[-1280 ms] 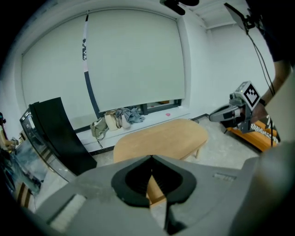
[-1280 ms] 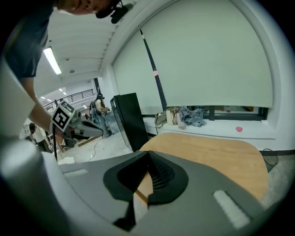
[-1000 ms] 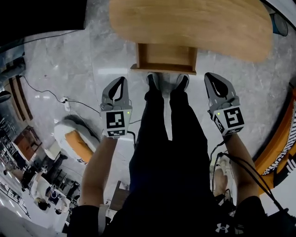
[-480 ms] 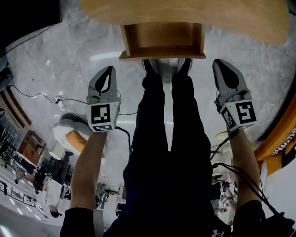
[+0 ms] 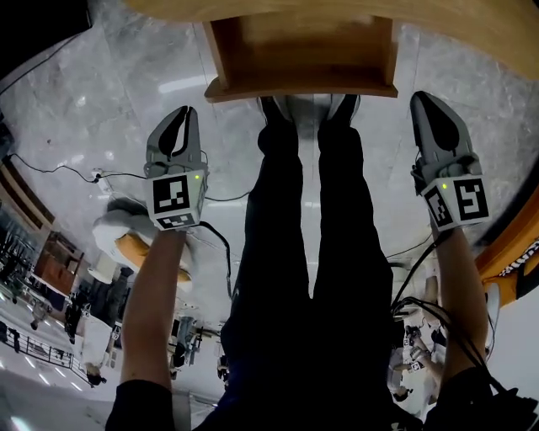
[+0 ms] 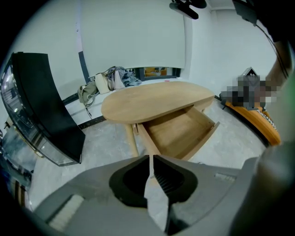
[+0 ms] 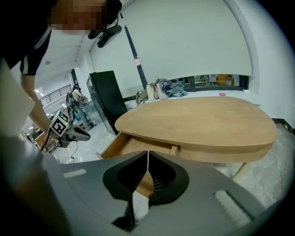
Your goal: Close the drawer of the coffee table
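Note:
The oval wooden coffee table (image 5: 472, 25) fills the top of the head view, and its drawer (image 5: 299, 50) stands pulled out towards the person's shoes. My left gripper (image 5: 187, 114) hangs over the floor left of the drawer's front, apart from it. Its jaws have just been opening by a sliver, the tips still look closed, and nothing is between them. My right gripper (image 5: 425, 99) is shut and empty, right of the drawer front. The left gripper view shows the table (image 6: 156, 99) and the open drawer (image 6: 182, 131) beyond my left gripper (image 6: 150, 159). The right gripper view has the drawer (image 7: 126, 145) past my right gripper (image 7: 147, 154).
The person's legs (image 5: 312, 168) stand between the grippers, toes at the drawer front. A cable (image 5: 76, 172) runs over the grey floor at left, near an orange and white object (image 5: 139, 248). A black cabinet (image 6: 41, 106) and a pile of bags (image 6: 110, 78) stand behind the table.
Both grippers have sunk towards the floor and spread apart in the head view. The drawer and table now look larger and nearer the top edge.

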### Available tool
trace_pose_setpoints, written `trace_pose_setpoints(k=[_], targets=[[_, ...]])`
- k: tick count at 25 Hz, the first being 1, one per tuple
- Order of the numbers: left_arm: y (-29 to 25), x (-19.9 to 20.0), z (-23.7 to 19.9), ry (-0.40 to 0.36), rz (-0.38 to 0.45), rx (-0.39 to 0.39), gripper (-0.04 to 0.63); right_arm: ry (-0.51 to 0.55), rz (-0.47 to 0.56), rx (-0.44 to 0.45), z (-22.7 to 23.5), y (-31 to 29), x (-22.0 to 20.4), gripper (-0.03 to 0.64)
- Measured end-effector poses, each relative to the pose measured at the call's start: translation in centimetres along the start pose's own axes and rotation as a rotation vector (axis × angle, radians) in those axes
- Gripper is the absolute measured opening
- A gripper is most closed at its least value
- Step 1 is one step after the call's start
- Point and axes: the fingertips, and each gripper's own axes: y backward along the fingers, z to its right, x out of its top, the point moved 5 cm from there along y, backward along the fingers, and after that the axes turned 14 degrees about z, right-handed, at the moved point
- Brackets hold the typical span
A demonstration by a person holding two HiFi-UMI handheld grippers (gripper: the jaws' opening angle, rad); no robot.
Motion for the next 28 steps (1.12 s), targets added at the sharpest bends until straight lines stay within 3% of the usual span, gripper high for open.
trace_pose_setpoints(k=[6, 9, 11, 14, 19, 24, 28], targets=[[-2.8, -3.8, 0.6, -0.032, -0.054, -0.074, 0.143, -0.015, -0.036, 0.019, 1.0, -1.0, -4.3, 0.082], [-3.6, -6.4, 1.3, -0.067, -0.125, -0.124, 0.233, -0.008, -0.071, 0.068, 0.8, -1.0, -6.4, 0.223], [-4.1, -7.8, 1.2, -0.073, -0.167, -0.133, 0.255, 0.033, -0.114, 0.093, 0.7, -1.1, -7.8, 0.311], [-5.2, -9.4, 0.9, -0.043, -0.207, -0.128, 0.258, 0.078, -0.183, 0.081, 1.4, -1.1, -10.5, 0.379], [-6.8, -10.9, 1.2, -0.04, -0.231, -0.136, 0.267, 0.051, -0.288, 0.04, 3.2, -0.9, -15.0, 0.391], [-8.2, -11.2, 1.5, -0.067, -0.241, -0.133, 0.265, 0.082, -0.334, 0.042, 4.3, -2.4, -16.7, 0.33], [-8.6, -11.2, 1.6, -0.024, -0.249, -0.116, 0.232, 0.084, -0.335, 0.062, 4.2, -3.4, -16.8, 0.278]])
